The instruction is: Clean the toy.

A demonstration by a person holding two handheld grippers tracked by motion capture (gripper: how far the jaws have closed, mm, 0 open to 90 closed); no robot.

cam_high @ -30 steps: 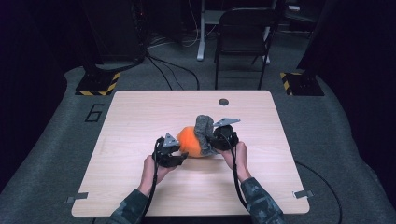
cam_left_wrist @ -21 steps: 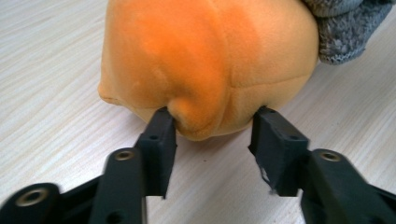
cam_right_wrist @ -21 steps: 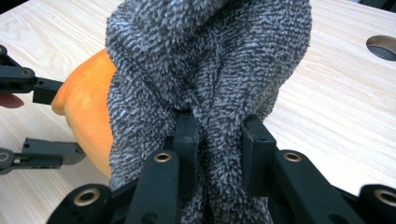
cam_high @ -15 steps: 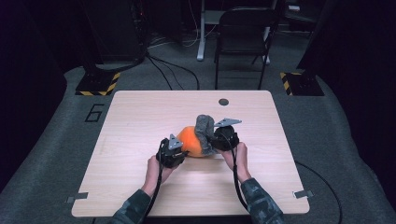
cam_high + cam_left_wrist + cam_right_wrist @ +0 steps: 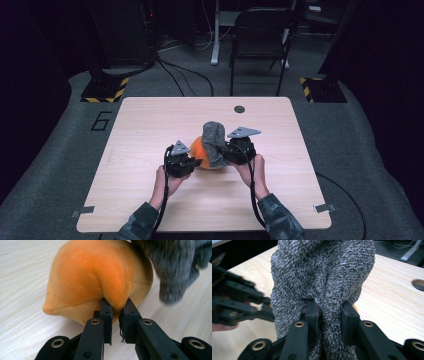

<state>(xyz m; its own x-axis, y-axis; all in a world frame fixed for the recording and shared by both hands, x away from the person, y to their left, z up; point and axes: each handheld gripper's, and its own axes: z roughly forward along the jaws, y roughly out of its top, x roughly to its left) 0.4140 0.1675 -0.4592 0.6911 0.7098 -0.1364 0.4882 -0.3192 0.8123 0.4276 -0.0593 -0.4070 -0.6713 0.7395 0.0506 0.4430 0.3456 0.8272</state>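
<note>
Two grippers on one plush pile, mid-table.
Left gripper (image 5: 116, 312) jaws nearly closed, pinching a fold of the orange plush (image 5: 100, 277), which rests on the wooden table (image 5: 150, 120). Right gripper (image 5: 328, 315) jaws clamped on a bunch of the grey fuzzy cloth (image 5: 324, 272), lifted and draped over the plush's right side. Both sit near table centre, between the hands.

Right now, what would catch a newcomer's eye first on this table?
The bright orange plush near the middle of the wooden table, with the left gripper pinching a fold of it. Draped over its right side is a fuzzy grey cloth, bunched between the jaws of the right gripper.
</note>
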